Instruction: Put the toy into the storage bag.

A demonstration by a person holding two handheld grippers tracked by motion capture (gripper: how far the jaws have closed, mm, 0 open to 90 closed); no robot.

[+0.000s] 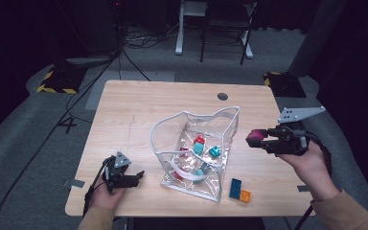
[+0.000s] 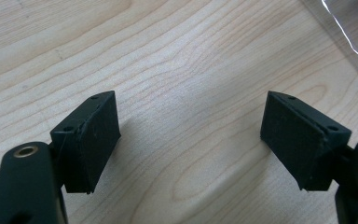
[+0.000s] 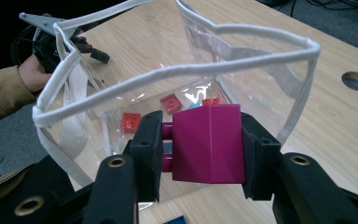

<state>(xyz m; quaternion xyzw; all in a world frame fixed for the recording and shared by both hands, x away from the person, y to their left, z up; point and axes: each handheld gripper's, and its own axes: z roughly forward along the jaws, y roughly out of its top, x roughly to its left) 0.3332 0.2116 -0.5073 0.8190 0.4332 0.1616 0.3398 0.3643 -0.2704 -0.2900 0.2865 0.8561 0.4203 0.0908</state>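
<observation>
A clear plastic bag with a white rim stands open mid-table, holding several red and teal bricks. My right gripper is shut on a magenta brick, held just right of the bag's rim and above the table. My left gripper rests low at the table's front left, jaws wide open over bare wood, nothing between them. A blue brick and an orange brick lie on the table just right of the bag's front corner.
The wooden table has a round cable hole near its far edge. Beyond it, cables, chair legs and yellow-black taped bases sit on the grey floor.
</observation>
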